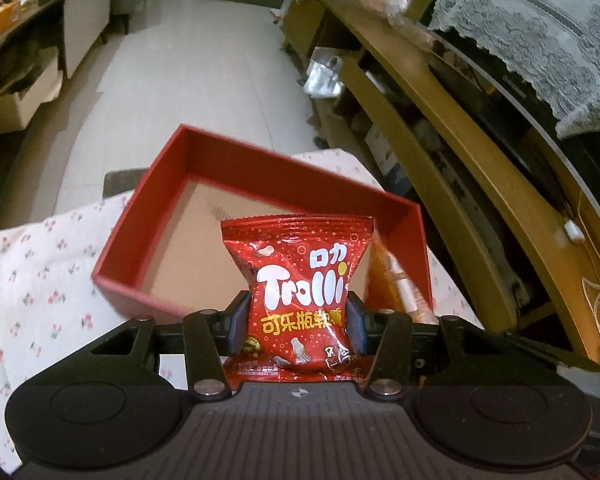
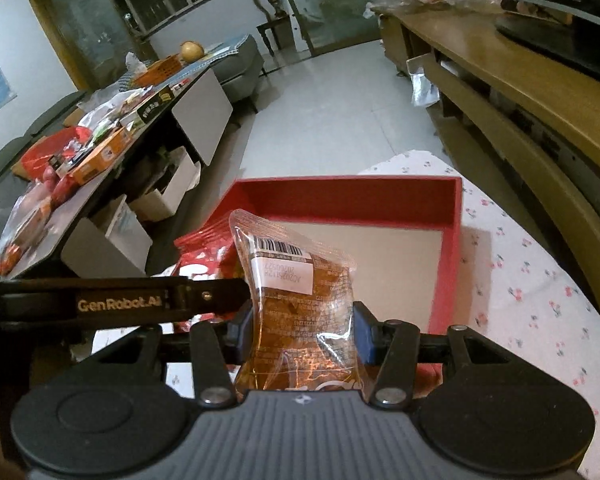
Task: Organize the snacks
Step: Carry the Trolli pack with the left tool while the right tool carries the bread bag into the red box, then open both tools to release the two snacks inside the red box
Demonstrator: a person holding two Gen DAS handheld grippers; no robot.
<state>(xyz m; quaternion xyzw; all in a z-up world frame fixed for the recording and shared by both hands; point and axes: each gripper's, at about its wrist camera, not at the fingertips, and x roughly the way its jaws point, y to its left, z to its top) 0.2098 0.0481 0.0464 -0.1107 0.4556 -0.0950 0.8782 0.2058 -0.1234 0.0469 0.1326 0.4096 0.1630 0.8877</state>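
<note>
My left gripper is shut on a red Trolli gummy packet, held upright above the near wall of the red box. My right gripper is shut on an orange clear-wrapped snack packet with a barcode label, held over the near edge of the same red box. The box floor is bare brown cardboard. In the left wrist view the orange packet shows just right of the Trolli packet. In the right wrist view the left gripper's arm and the red packet lie at the left.
The box sits on a white floral cloth. A long wooden shelf unit runs along the right. A low dark table heaped with packets and boxes stands at the left. White tiled floor lies beyond.
</note>
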